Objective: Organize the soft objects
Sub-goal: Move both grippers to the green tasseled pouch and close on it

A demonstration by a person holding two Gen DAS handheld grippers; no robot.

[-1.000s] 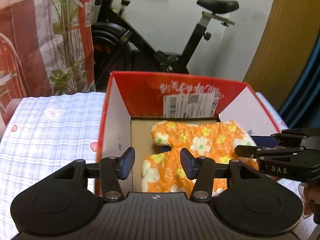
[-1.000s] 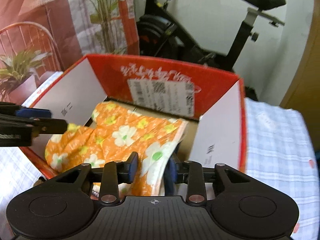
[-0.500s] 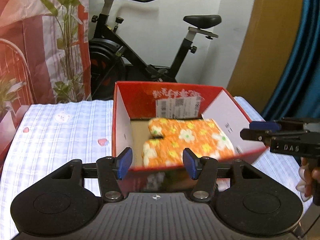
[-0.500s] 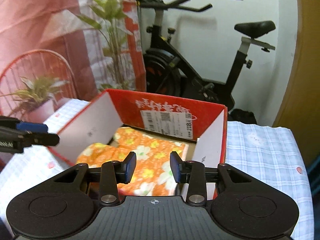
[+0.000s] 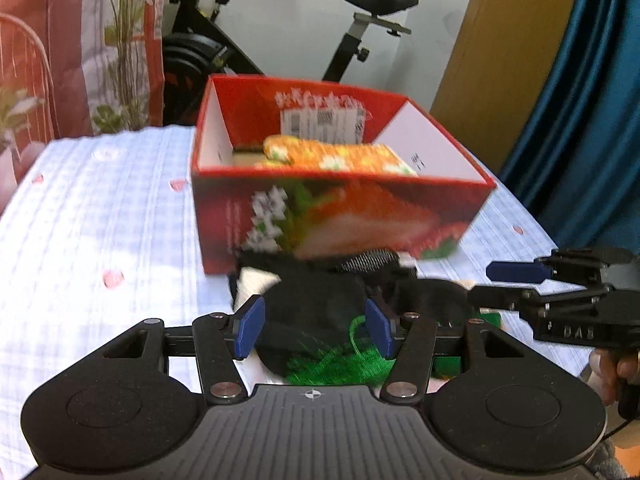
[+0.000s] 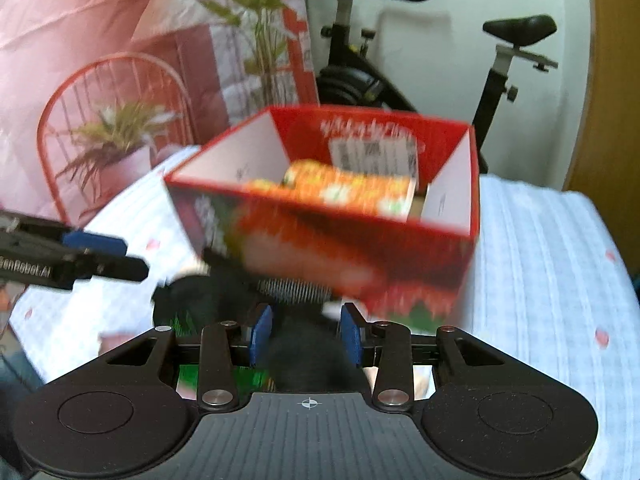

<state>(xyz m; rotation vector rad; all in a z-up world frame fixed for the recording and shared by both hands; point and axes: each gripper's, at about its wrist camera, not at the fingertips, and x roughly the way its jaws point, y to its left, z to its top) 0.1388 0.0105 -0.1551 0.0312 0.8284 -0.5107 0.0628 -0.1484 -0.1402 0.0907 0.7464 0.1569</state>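
Observation:
A folded orange floral cloth (image 5: pixel 336 156) lies inside the red cardboard box (image 5: pixel 340 216); both also show in the right wrist view, the cloth (image 6: pixel 344 190) and the box (image 6: pixel 360 240). A black garment with green stitching (image 5: pixel 320 320) lies on the table in front of the box, also seen in the right wrist view (image 6: pixel 304 344). My left gripper (image 5: pixel 312 330) is open and empty just above the garment. My right gripper (image 6: pixel 306 334) is open and empty over it too, and shows at the right of the left wrist view (image 5: pixel 516 284).
The table has a pale blue checked cloth (image 5: pixel 100 220). An exercise bike (image 5: pixel 352 40) stands behind the box. A red wire chair with a potted plant (image 6: pixel 112 136) is at the far left. A blue curtain (image 5: pixel 580 120) hangs at the right.
Both grippers have pulled back out of the box and dropped low in front of it. The orange cloth stays in the box. The black garment has come into view under the grippers.

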